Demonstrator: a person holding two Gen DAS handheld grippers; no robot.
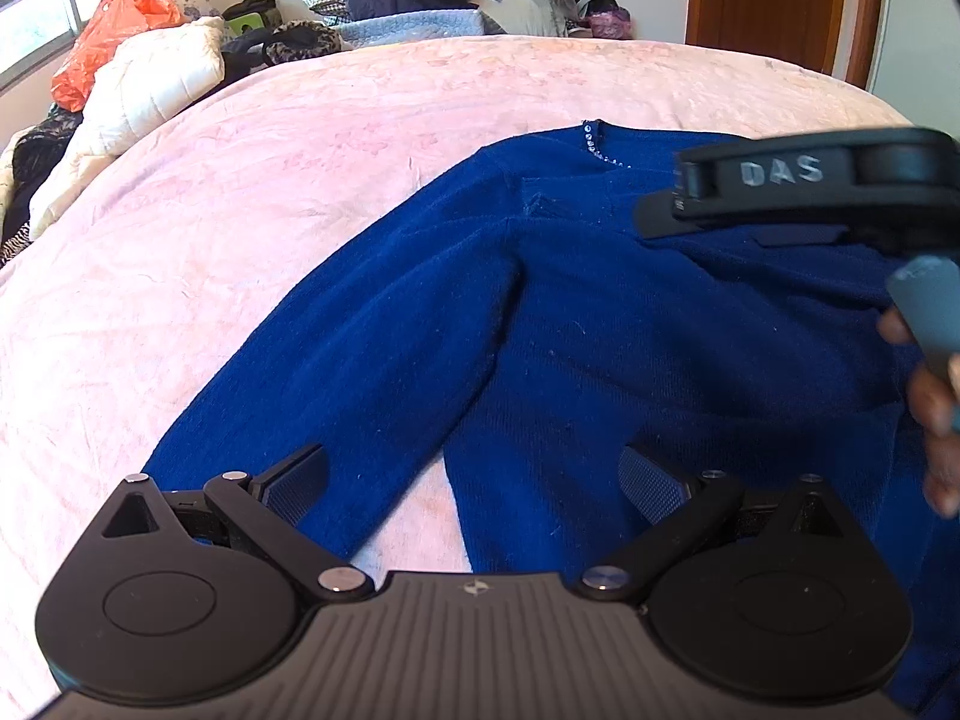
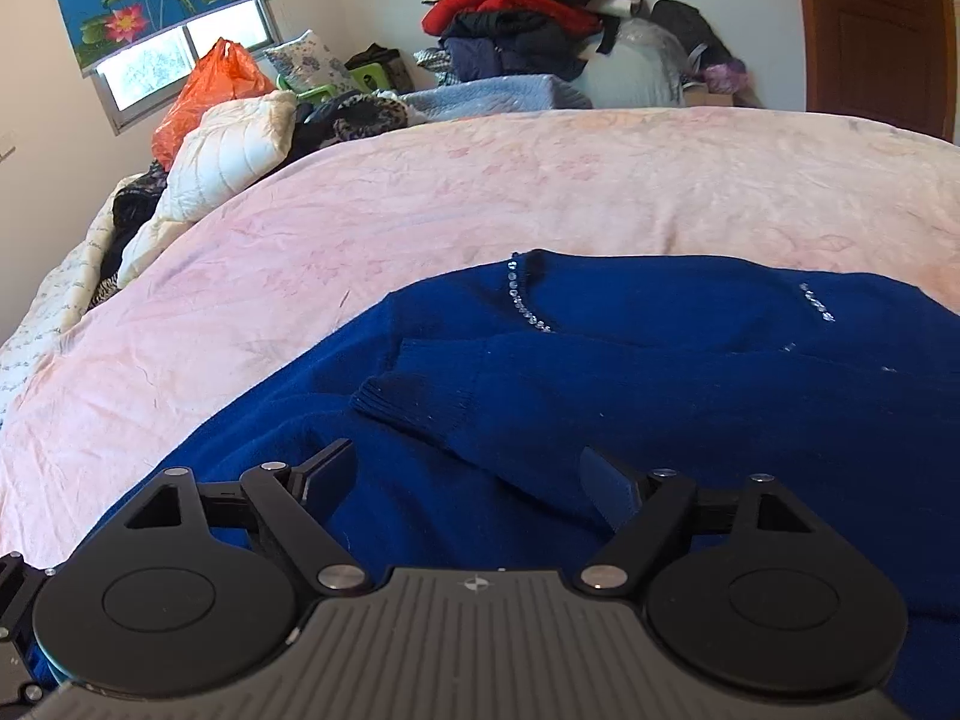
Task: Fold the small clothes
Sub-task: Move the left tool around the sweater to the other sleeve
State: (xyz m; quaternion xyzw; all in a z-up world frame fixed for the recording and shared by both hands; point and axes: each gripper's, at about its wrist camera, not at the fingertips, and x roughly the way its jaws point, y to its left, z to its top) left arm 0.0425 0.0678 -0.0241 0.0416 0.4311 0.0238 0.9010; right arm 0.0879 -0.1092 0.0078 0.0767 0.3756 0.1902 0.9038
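Note:
A royal blue knit sweater [image 1: 600,324] with rhinestones at the neckline lies flat on the pink bedspread [image 1: 270,192]. Its left sleeve [image 1: 336,372] stretches down towards my left gripper [image 1: 474,480], which is open and empty just above the sleeve's lower part. In the right wrist view the sweater [image 2: 660,372] has its other sleeve folded across the chest, cuff [image 2: 414,396] pointing left. My right gripper [image 2: 468,480] is open and empty, hovering low over the body just below that cuff. The right gripper's body [image 1: 810,186] also shows in the left wrist view, over the sweater's chest.
The pink bedspread [image 2: 540,192] stretches far and left of the sweater. A white quilted pillow [image 2: 228,156], an orange plastic bag [image 2: 204,96] and a heap of clothes [image 2: 528,18] lie along the far edge. A brown door [image 2: 876,30] stands at the far right.

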